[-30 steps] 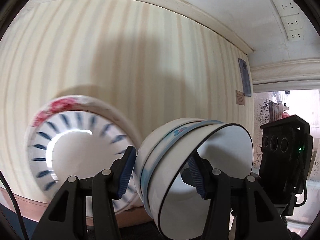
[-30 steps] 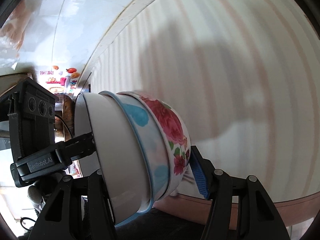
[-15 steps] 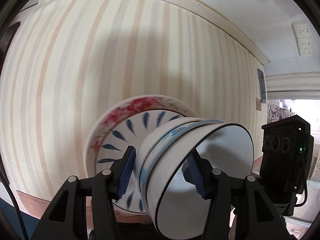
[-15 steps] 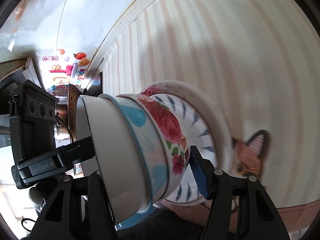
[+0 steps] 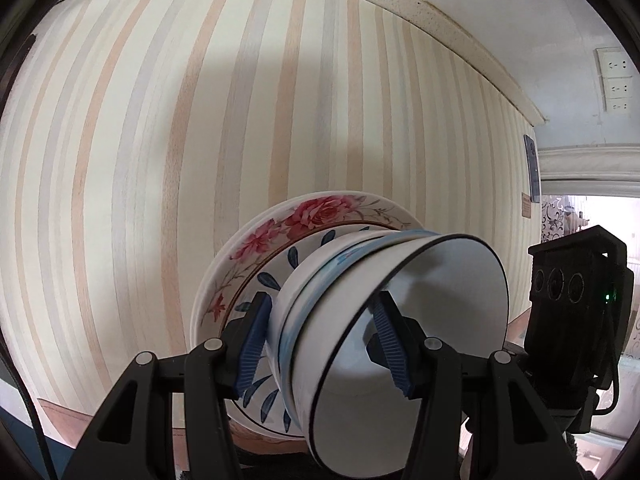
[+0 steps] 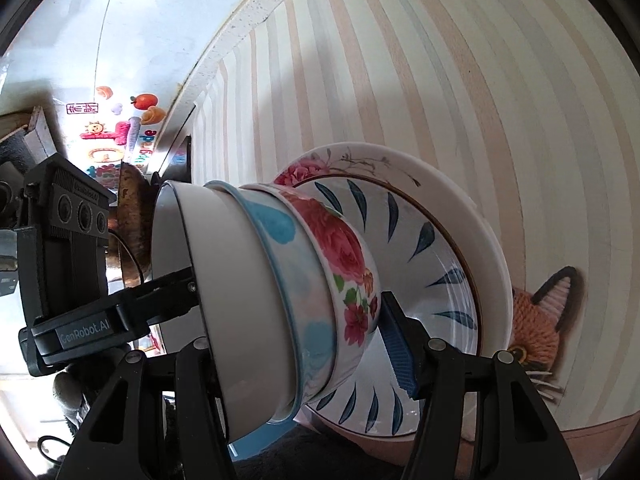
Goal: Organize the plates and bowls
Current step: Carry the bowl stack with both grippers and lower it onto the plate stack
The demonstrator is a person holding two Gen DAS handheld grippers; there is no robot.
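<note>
The striped bench (image 5: 168, 152) is filling both views, with both hand-held grippers pointing steeply down at it. A stack of plates (image 6: 448, 248) is lying on the bench: a wide plate with red roses on its rim underneath, and a plate with blue leaf marks on top. A fox figure (image 6: 540, 320) is lying just right of the plates.

A nested stack of three bowls (image 6: 280, 280) is hanging tilted just above the plates, its mouth facing the left side: a plain white bowl innermost, a blue-spotted one in the middle, a rose-patterned one outermost.

The left hand-held gripper (image 5: 324, 344) is clamping the bowls' near wall, one blue pad inside the white bowl and the other on the outside. The right hand-held gripper (image 6: 296, 336) is gripping the stack from the opposite side, its right pad pressing the rose bowl's base and its left finger hidden behind the white bowl.
</note>
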